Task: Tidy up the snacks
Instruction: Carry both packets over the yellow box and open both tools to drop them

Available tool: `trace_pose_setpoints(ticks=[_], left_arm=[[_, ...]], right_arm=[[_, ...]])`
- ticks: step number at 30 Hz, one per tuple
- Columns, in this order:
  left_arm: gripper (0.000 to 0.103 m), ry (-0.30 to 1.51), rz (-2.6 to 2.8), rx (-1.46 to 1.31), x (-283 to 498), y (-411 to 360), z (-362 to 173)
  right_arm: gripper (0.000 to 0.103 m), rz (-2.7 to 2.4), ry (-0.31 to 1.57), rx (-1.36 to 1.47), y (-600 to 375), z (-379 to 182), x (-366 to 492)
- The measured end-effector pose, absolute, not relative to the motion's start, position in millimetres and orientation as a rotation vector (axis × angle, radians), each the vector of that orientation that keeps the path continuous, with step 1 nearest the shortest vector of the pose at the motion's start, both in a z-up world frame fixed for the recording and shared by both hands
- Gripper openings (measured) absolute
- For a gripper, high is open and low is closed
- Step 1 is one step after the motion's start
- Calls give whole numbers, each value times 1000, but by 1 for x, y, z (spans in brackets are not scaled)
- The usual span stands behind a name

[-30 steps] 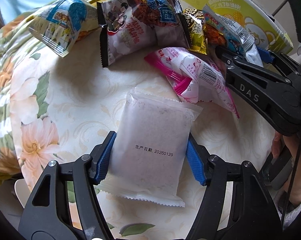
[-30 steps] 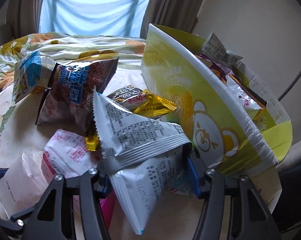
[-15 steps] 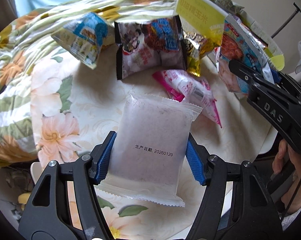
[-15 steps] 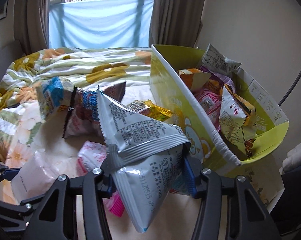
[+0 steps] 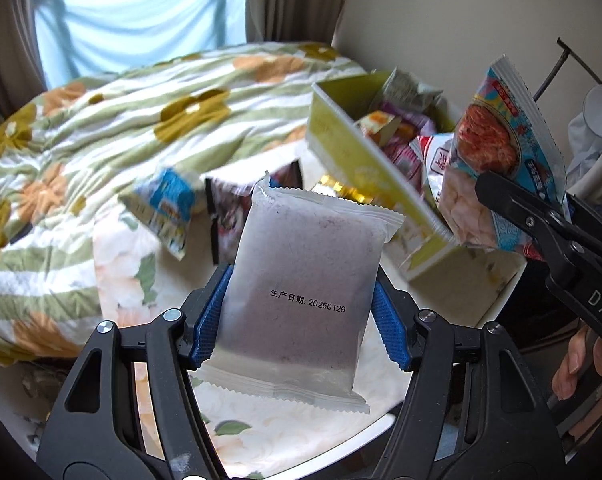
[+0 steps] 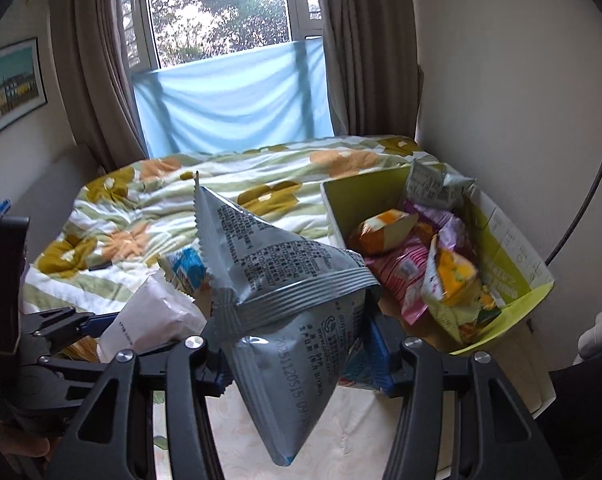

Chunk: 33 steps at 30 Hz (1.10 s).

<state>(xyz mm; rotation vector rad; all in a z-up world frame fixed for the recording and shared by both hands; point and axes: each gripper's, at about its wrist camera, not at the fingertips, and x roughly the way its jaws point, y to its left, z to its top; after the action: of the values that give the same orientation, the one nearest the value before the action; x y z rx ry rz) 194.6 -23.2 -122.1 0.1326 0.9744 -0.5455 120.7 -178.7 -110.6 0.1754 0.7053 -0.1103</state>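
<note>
Frosted white plastic pouch [image 5: 305,300] hangs pinched in the left tool [image 5: 303,316] above the floral worktop [image 5: 117,248]; rightward, the right tool [image 6: 297,344] pinches a silver foil snack bag [image 6: 289,320] beside the yellow cardboard box [image 6: 513,264]. Slick film could slip out short of the box.

The frosted white packet [image 5: 305,300] carries black date print; the silver-grey pouch [image 6: 289,320] shows grey text; the box [image 6: 505,248] is yellow-green; the quilt [image 5: 101,128] is green-striped with orange flowers.

Our grippers [image 5: 301,316] black plastic – ribbed blue pads [image 5: 211,316], silver screws, white "DAS" lettering; bare fingers [image 5: 571,364].
</note>
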Motion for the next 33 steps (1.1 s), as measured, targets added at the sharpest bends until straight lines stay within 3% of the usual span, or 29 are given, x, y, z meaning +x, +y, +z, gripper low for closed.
trace_pose_setpoints(ticks=[10, 20, 22, 24, 33], left_arm=[[61, 907, -534, 72, 209, -158, -76], [61, 1039, -399, 9, 240, -263, -134], [66, 1036, -358, -2, 240, -265, -145], [101, 1025, -324, 22, 238, -268, -148], [102, 1040, -250, 35, 209, -251, -155]], right_arm=[[49, -85, 681, 163, -298, -79, 126], [49, -15, 764, 200, -394, -105, 155], [49, 10, 786, 194, -403, -111, 160], [49, 37, 802, 196, -409, -117, 166], [49, 100, 839, 256, -431, -136, 178]])
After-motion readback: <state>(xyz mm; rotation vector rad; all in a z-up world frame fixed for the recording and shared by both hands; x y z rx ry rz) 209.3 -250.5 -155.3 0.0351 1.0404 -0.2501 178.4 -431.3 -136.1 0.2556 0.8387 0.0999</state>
